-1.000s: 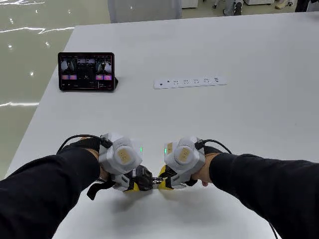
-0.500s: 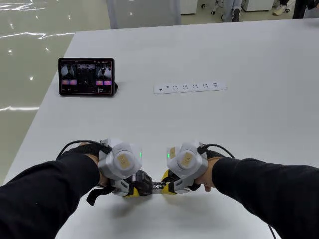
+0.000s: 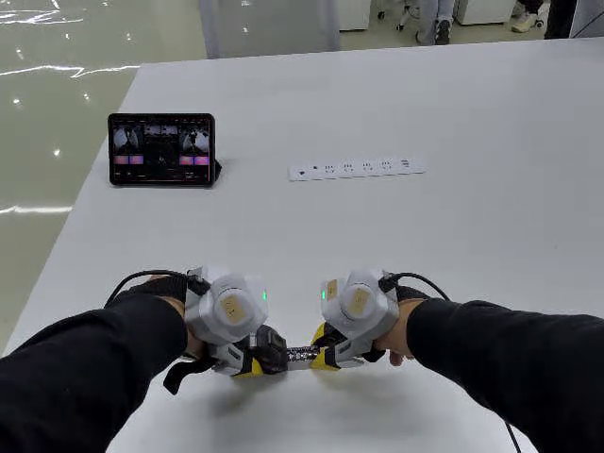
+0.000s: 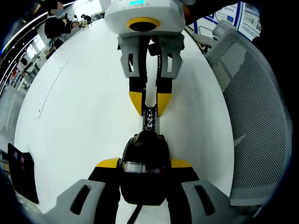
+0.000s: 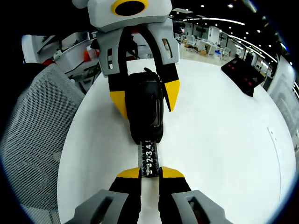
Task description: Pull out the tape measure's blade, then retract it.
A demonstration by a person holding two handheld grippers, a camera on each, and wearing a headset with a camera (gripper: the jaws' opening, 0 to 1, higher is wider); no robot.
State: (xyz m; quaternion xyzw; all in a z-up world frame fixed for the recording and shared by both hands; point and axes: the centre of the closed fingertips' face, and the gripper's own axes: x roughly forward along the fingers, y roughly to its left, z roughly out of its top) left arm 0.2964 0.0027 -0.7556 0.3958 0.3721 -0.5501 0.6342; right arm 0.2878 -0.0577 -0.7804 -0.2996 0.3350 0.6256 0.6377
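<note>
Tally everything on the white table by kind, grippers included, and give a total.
grippers: 2 (left gripper, right gripper)
tape measure: 1
tablet: 1
power strip: 1
Total: 5

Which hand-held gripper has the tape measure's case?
The left hand-held gripper: its jaws clamp the black case, while the right hand-held gripper pinches only the blade.

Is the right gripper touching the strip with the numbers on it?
Touching. In the right gripper view, the right gripper has its yellow tips pinched on the end of the blade.
</note>
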